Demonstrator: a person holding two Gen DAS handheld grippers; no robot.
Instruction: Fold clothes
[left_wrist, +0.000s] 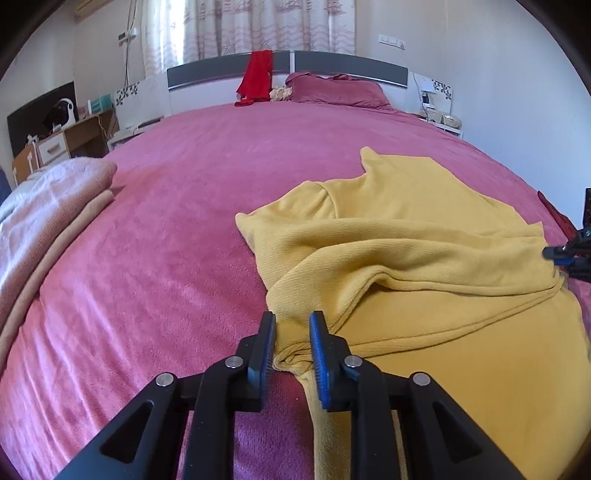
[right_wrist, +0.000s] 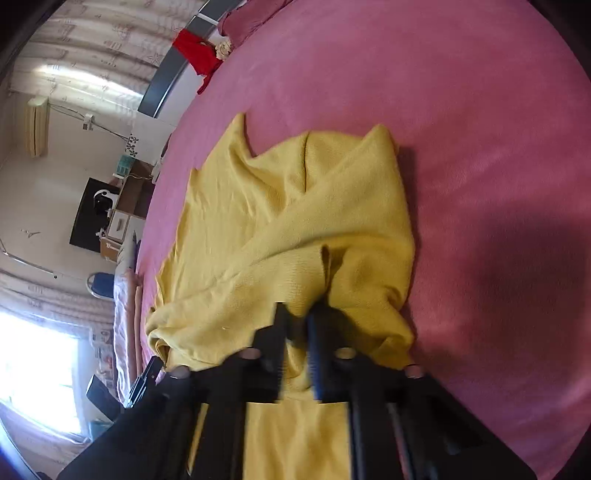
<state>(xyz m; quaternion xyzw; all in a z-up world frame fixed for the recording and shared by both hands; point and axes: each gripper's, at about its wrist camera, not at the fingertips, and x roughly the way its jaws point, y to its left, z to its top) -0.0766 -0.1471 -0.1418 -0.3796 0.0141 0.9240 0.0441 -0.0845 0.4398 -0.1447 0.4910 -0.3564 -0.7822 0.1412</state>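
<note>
Soft, limp yellow top (left_wrist: 424, 236) on the bed (left_wrist: 166, 221): right gripper (right_wrist: 297, 332) clamps its hem, left gripper (left_wrist: 291, 343) stands apart around a bunched corner.

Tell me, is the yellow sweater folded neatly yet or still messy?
Still messy. The yellow sweater lies bunched and wrinkled on the pink bed, one layer flopped crookedly over another, edges not lined up.

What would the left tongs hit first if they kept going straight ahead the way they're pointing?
Probably the yellow garment: a bunched edge already sits between the left tongs, and the folded-over fabric rises just beyond. Depth past that is hard to judge.
</note>
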